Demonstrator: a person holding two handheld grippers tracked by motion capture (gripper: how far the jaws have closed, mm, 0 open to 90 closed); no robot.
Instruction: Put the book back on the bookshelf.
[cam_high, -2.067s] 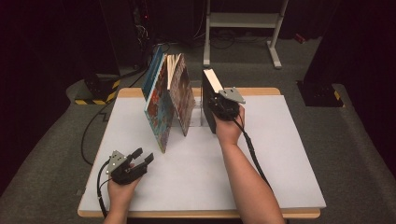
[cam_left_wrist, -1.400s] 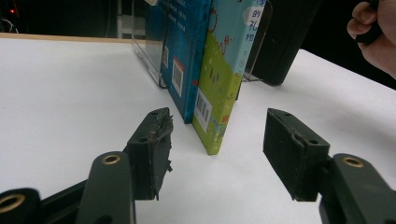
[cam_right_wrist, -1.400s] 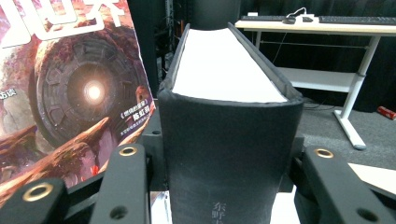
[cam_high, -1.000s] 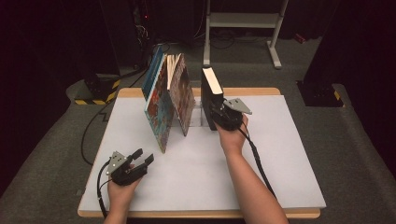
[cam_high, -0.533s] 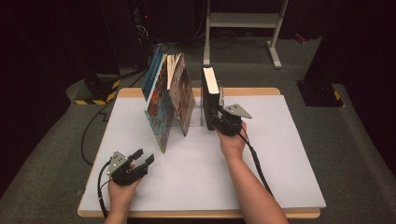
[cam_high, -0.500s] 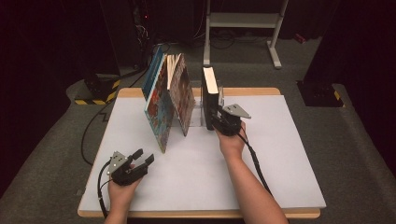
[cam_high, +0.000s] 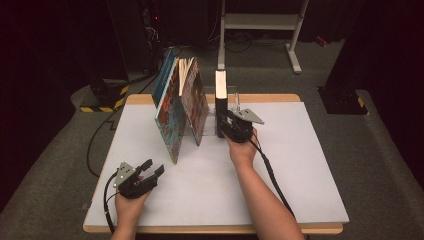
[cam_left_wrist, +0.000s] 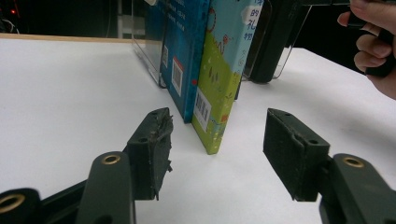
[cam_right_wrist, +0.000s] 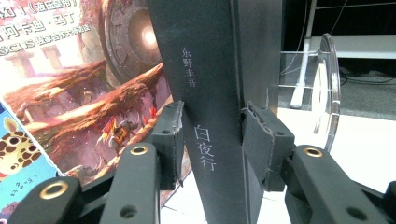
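As it stands upright, the black book sits between the right claw pads.

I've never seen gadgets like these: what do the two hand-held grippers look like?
Both are black. The left gripper and right gripper each carry a grey three-cornered plate on top and trail a black cable. Each has two black jaws with brass-coloured rivets and worn black pads. The forearms are bare.

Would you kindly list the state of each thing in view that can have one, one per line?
Black book: upright, spine clamped by the right gripper.
Right gripper: jaws have just been closing, shut on the black book.
Left gripper: open, nothing between its jaws, resting low near the table's front edge.
Picture books: standing, leaning to the left.
Clear book stand: upright on the table.
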